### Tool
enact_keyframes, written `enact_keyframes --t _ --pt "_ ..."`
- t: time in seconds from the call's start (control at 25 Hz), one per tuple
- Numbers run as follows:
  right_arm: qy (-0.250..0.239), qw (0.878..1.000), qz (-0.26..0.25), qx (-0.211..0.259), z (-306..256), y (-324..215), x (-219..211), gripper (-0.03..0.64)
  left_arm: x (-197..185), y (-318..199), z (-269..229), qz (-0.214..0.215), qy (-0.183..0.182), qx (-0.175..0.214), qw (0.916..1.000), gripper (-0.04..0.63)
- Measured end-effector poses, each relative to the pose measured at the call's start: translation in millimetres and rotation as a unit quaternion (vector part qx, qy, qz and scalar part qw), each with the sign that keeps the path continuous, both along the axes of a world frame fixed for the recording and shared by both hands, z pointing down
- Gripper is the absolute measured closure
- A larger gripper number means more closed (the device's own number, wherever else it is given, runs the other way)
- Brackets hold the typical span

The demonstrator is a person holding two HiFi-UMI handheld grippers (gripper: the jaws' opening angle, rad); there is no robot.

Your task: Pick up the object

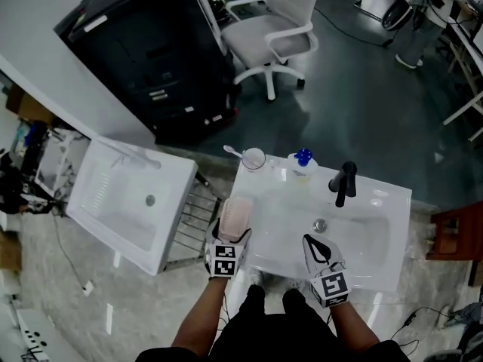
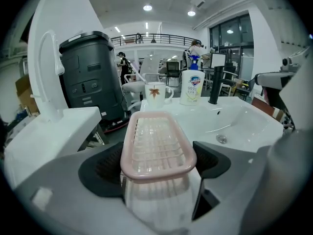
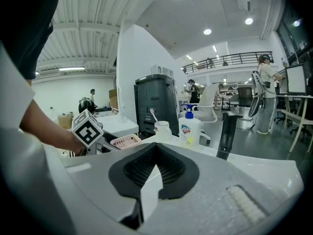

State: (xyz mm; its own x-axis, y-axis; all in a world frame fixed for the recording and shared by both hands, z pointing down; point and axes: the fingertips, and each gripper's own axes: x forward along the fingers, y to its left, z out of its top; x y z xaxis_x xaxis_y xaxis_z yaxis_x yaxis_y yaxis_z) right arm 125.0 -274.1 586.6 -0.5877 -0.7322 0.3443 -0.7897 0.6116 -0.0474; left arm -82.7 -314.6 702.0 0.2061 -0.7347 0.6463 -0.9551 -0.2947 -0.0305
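Observation:
A pink slatted soap tray (image 1: 235,216) lies at the left edge of the white washbasin (image 1: 377,202). My left gripper (image 1: 233,234) is shut on the tray, one dark pad against each long side. In the left gripper view the tray (image 2: 156,141) fills the space between the pads (image 2: 211,160) of that gripper (image 2: 157,164). My right gripper (image 1: 318,247) hovers over the basin's front rim. Its jaws are shut with nothing between them, and in its own view the tips of the right gripper (image 3: 156,150) meet. That view also shows the tray (image 3: 126,141) off to the left.
Along the back rim stand a white mug (image 1: 253,158) holding a toothbrush, a soap dispenser bottle (image 1: 303,161) and a black faucet (image 1: 344,183). A second white basin (image 1: 136,202) lies to the left. A black bin (image 1: 158,59) and an office chair (image 1: 272,29) stand beyond.

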Motion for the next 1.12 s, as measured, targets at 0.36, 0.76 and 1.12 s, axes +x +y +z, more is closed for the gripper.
enact_keyframes --t 0.36,0.76,1.12 --pt "0.007 0.999 -0.008 0.031 -14 -8 -5 0.614 23 -2 -58 0.009 0.022 0.057 0.9981 0.132" --pt "0.011 0.996 0.042 0.072 -44 -34 35 0.614 33 -17 -140 0.007 0.049 0.146 0.988 0.132" --pt "-0.011 0.986 0.089 0.138 -96 -50 56 0.614 32 -23 -199 0.005 0.066 0.22 0.9733 0.132"
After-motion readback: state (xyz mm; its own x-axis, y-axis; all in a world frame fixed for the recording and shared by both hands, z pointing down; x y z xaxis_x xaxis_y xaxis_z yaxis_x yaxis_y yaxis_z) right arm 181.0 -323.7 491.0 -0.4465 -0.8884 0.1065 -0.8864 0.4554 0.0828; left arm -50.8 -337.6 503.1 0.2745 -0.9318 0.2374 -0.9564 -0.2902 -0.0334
